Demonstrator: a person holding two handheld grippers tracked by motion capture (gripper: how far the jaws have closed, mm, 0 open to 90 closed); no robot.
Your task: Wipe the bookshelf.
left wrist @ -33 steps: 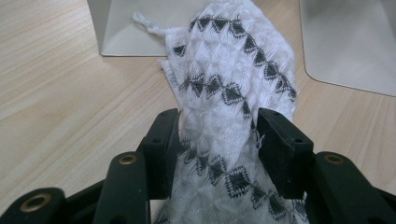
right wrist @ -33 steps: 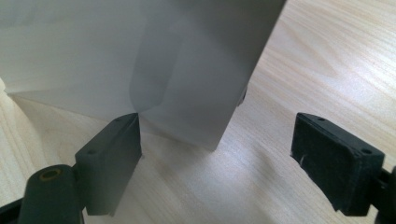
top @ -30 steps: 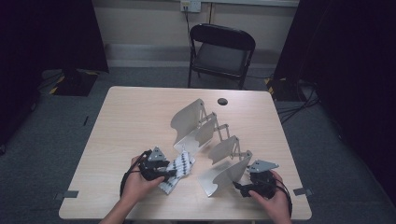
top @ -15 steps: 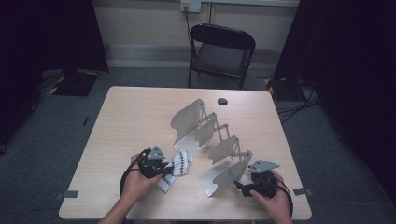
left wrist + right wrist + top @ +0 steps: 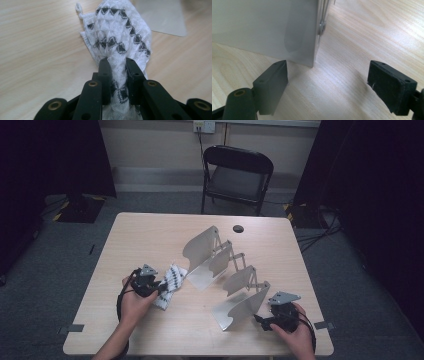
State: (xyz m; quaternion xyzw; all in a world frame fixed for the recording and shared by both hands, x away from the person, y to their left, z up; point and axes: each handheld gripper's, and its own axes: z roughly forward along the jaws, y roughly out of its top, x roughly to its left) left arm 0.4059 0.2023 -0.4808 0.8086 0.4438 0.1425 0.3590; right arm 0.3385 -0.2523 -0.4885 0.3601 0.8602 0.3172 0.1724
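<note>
- Toward the lower left of the high view, the left hand-held gripper (image 5: 162,287) lies low over the pale wooden worktop (image 5: 150,235), gripped by a hand (image 5: 134,301) that comes in from the bottom edge.
- Its jaws have just been closing, and they now pinch a fold of a white cloth (image 5: 171,282) with black zigzag rows.
- Seen from the left gripper view, the cloth (image 5: 117,40) bunches up between the 2 black jaws of the left hand-held gripper (image 5: 117,68), and the rest spreads forward on the worktop (image 5: 37,42) toward the upper middle of the frame.
- A small loop of the cloth's edge lies at its upper left end in that view.
- Just right of the cloth in the high view stands a folding metal rack (image 5: 227,275), its grey plates linked by thin bars and running from the centre toward the lower right.
- At the lower right of the high view, the right hand-held gripper (image 5: 259,320) is held by the other hand (image 5: 295,335), close to the rack's nearest plate.
- From the right gripper view, the right hand-held gripper (image 5: 328,82) is spread wide with nothing between its jaws; the corner of a grey plate (image 5: 267,27) stands just beyond the left jaw.
- Near the worktop's far edge in the high view lies a small dark round disc (image 5: 238,228).
- Behind the worktop stands a black folding chair (image 5: 237,175).
</note>
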